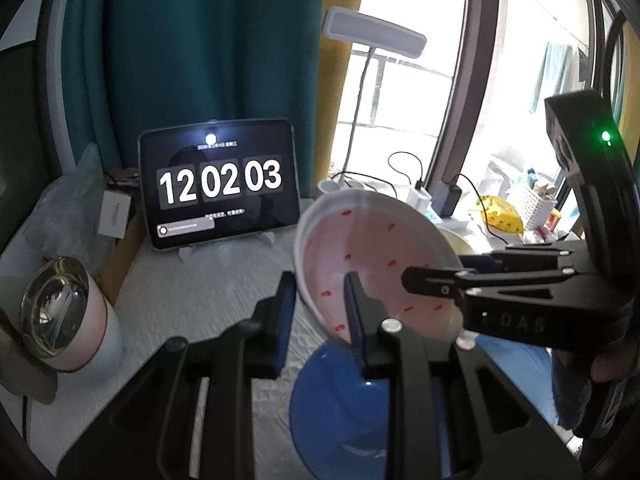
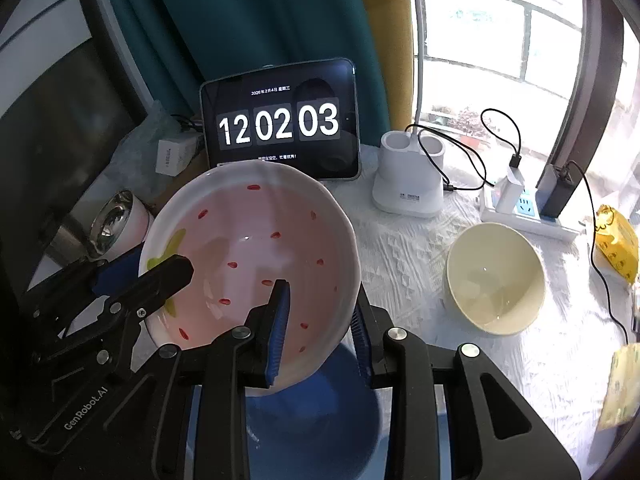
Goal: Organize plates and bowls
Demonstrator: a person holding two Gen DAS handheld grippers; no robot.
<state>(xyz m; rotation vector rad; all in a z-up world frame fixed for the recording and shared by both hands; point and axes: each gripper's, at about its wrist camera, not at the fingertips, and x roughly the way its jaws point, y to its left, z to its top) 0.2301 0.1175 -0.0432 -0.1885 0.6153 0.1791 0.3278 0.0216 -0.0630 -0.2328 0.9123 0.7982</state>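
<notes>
A pink bowl with red flecks and a white rim (image 2: pixel 256 248) is held tilted in the air above a blue bowl (image 2: pixel 320 420). My right gripper (image 2: pixel 320 320) is shut on the pink bowl's near rim. My left gripper (image 1: pixel 318 312) is shut on the bowl's left rim (image 1: pixel 372 256), and it shows at the left in the right wrist view (image 2: pixel 160 276). The blue bowl (image 1: pixel 340 412) sits on the white tablecloth under both grippers. A cream bowl (image 2: pixel 496 276) stands on the cloth to the right.
A tablet clock (image 2: pixel 280 120) stands at the back. A white lamp base (image 2: pixel 408 176), a power strip (image 2: pixel 524 208) with cables and a yellow pack (image 2: pixel 616 248) are at the right. A steel-lined cup (image 1: pixel 68 316) lies at the left.
</notes>
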